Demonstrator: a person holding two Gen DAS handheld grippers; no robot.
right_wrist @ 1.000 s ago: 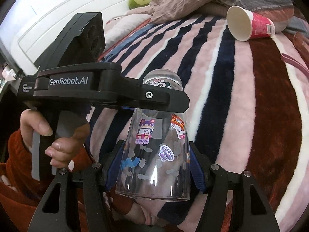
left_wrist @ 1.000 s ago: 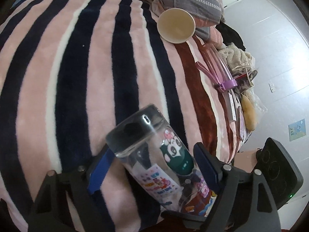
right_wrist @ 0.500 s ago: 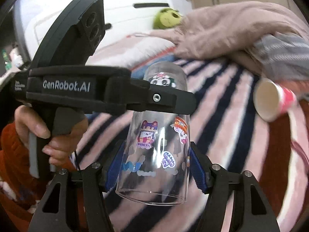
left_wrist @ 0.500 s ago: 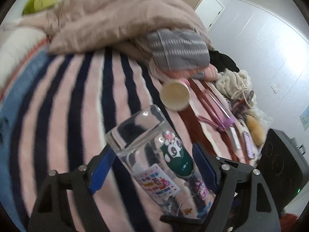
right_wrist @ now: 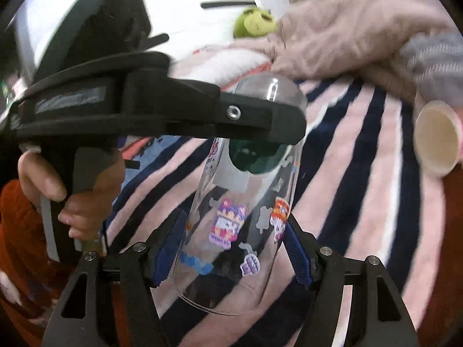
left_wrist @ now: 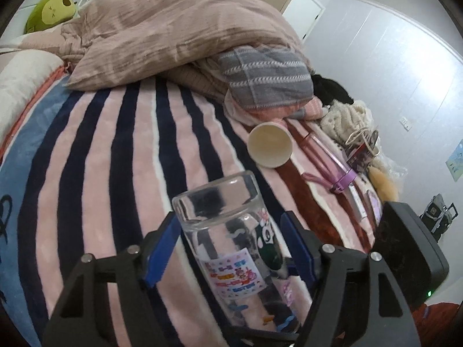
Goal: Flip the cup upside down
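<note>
Currently I have the clear plastic cup with cartoon stickers [left_wrist: 231, 248] held off the bed, above the pink, navy and maroon striped fleece blanket [left_wrist: 115, 150]. The left gripper [left_wrist: 231, 245] has its blue-padded fingers [left_wrist: 162, 248] against the cup's sides near the base. In the right wrist view, the right gripper [right_wrist: 231, 248] brackets the same cup [right_wrist: 240, 202] close to its open rim, fingers [right_wrist: 170, 245] touching or nearly touching the wall; I cannot tell if they press. The cup's base points away from that camera, rim towards it. The left gripper's black body [right_wrist: 144, 107] crosses the cup's upper part. A paper cup [left_wrist: 269, 146] lies on its side farther up the bed, mouth facing me, below a heaped beige duvet [left_wrist: 173, 34].
</note>
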